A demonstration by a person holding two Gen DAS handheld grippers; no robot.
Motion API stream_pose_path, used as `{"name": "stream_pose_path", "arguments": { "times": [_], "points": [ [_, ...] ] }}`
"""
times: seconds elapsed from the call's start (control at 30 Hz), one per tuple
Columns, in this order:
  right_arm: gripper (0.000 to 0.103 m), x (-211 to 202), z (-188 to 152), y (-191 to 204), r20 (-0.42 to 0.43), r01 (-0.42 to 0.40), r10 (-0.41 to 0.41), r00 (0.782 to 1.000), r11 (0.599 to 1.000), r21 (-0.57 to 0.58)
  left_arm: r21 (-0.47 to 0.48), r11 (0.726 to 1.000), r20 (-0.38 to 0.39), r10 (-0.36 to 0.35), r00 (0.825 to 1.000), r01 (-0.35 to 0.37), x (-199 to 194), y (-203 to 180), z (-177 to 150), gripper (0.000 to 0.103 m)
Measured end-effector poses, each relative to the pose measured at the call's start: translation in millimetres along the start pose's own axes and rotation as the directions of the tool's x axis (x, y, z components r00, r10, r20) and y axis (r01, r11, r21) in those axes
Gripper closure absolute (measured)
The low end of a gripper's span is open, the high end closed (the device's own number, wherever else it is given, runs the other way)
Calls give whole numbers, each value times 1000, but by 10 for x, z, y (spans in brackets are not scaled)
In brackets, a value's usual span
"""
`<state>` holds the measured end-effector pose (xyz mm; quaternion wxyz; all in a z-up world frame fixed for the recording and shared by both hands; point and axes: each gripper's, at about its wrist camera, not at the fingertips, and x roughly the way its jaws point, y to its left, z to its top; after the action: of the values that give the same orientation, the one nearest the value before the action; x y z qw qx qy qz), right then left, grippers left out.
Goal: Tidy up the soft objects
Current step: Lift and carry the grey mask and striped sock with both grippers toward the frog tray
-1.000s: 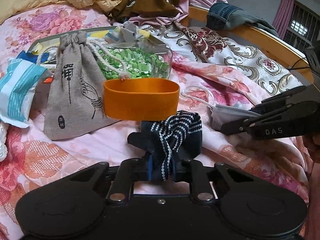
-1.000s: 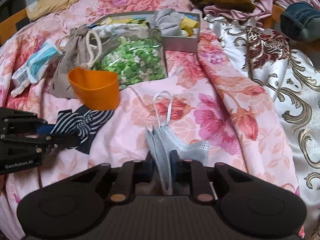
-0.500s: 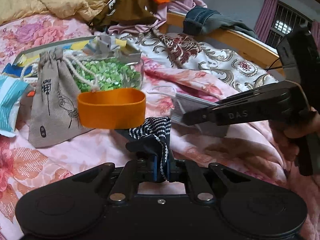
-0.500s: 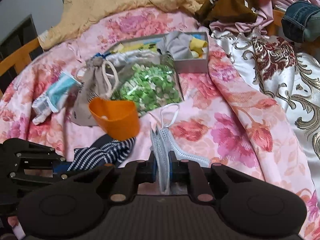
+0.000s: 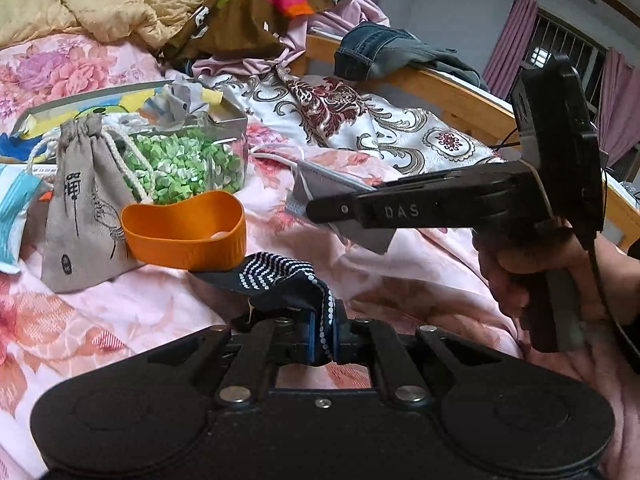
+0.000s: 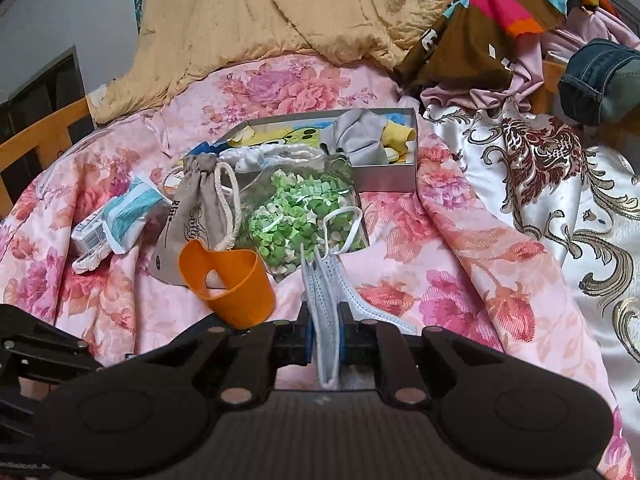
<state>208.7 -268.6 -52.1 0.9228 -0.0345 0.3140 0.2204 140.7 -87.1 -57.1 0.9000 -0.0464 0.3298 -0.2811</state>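
My left gripper [image 5: 323, 340] is shut on a dark blue sock with white stripes [image 5: 276, 276], lifted off the floral bedspread. My right gripper [image 6: 326, 332] is shut on a pale blue face mask [image 6: 324, 280]; it also shows in the left wrist view [image 5: 316, 210] holding the mask [image 5: 340, 188] above the bed. A grey metal box [image 6: 384, 176] holding cloths sits farther back. An orange cup [image 6: 228, 284] lies near both grippers.
A clear bag of green paper stars [image 6: 300, 216], a grey drawstring pouch [image 6: 196, 216] and a blue-white tissue pack [image 6: 120, 216] lie before the box. Piled blankets and clothes [image 6: 500, 12] fill the back. A wooden bed rail [image 5: 452, 96] runs on the right.
Both grippers have risen with their loads. The mask has come up off the bedspread and the sock hangs higher; the right gripper has moved in closer to the left one.
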Motion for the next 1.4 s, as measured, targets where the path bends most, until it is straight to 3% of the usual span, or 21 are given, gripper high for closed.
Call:
{"name": "stream_pose_path", "arguments": {
  "times": [0.2,0.4,0.73,0.9,1.0,1.13,1.4],
  "points": [
    [90,-23,-5,54,25,-4,4,1000,1000,-31,-2,997,13,77,997,-77,-132,-44,-3,96],
    [90,-82,13,83,70,-8,11,997,999,-49,61,985,68,158,985,-162,-313,-147,41,96],
    [90,-137,17,135,106,-7,15,994,997,-78,150,929,117,323,939,-338,-447,-157,36,96],
    [90,-184,19,150,132,-16,27,991,996,-82,181,899,201,364,909,-400,-521,-138,87,96],
    [90,-212,23,174,152,-24,37,988,996,-90,227,872,258,376,890,-434,-556,-183,114,96],
    [90,-249,34,209,182,-31,48,982,995,-100,276,846,297,377,877,-457,-567,-227,181,96],
    [90,-193,265,188,264,-42,64,962,995,-87,282,850,343,343,874,-444,-585,-155,625,96]
  ]
}}
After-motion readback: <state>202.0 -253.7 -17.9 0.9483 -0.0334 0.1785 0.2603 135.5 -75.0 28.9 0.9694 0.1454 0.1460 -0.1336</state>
